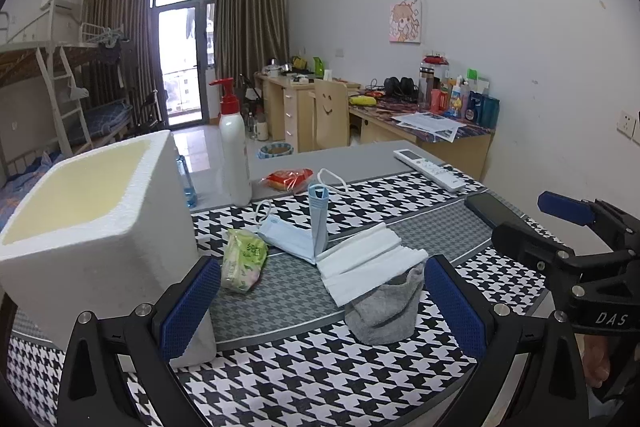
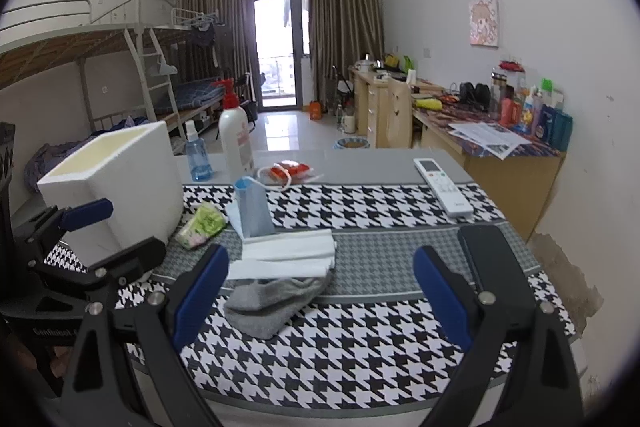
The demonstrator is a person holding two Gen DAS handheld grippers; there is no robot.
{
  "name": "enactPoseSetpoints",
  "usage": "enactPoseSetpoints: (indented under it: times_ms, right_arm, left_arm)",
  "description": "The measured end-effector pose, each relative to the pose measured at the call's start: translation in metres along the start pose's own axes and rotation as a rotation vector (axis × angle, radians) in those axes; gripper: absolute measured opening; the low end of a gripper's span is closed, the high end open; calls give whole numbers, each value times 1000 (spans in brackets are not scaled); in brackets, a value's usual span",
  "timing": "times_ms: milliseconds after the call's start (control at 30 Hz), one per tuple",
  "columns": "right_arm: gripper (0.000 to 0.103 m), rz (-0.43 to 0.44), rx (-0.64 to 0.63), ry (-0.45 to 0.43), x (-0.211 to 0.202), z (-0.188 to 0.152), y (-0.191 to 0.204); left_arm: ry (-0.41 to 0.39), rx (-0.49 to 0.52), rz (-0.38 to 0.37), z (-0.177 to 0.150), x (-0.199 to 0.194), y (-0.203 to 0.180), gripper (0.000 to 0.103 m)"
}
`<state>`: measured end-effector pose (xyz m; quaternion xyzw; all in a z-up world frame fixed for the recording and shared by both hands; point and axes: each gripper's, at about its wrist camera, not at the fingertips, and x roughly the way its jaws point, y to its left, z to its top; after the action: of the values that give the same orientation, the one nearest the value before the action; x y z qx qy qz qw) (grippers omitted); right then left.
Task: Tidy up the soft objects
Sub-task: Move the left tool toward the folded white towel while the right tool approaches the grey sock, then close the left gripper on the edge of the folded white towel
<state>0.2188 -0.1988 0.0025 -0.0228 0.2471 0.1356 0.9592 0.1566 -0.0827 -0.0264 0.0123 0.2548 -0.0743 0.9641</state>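
A grey sock (image 1: 384, 307) (image 2: 272, 303) lies crumpled on the houndstooth cloth, under white folded face masks (image 1: 360, 263) (image 2: 284, 253). Light blue masks (image 1: 304, 231) (image 2: 252, 211) lie behind them, one standing on edge. A green tissue pack (image 1: 242, 261) (image 2: 202, 225) lies beside a white foam box (image 1: 92, 223) (image 2: 120, 183). My left gripper (image 1: 320, 311) is open and empty, just short of the sock. My right gripper (image 2: 320, 299) is open and empty, with the sock by its left finger. Each gripper shows in the other's view: the right gripper (image 1: 540, 223), the left gripper (image 2: 108, 227).
A white pump bottle (image 1: 234, 147) (image 2: 236, 137), a blue spray bottle (image 2: 196, 157), a red snack packet (image 1: 288, 179) (image 2: 288, 169), a white remote (image 1: 430, 169) (image 2: 442, 187) and a black phone (image 1: 492, 211) (image 2: 492, 259) lie on the table. A cluttered desk stands behind.
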Motion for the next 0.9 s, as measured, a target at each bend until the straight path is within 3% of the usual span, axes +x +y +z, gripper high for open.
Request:
enactPoseSetpoints:
  times_ms: [900]
  right_arm:
    - [96, 4, 37, 79, 32, -13, -17]
  left_arm:
    - [86, 41, -55, -3, 45, -9, 102]
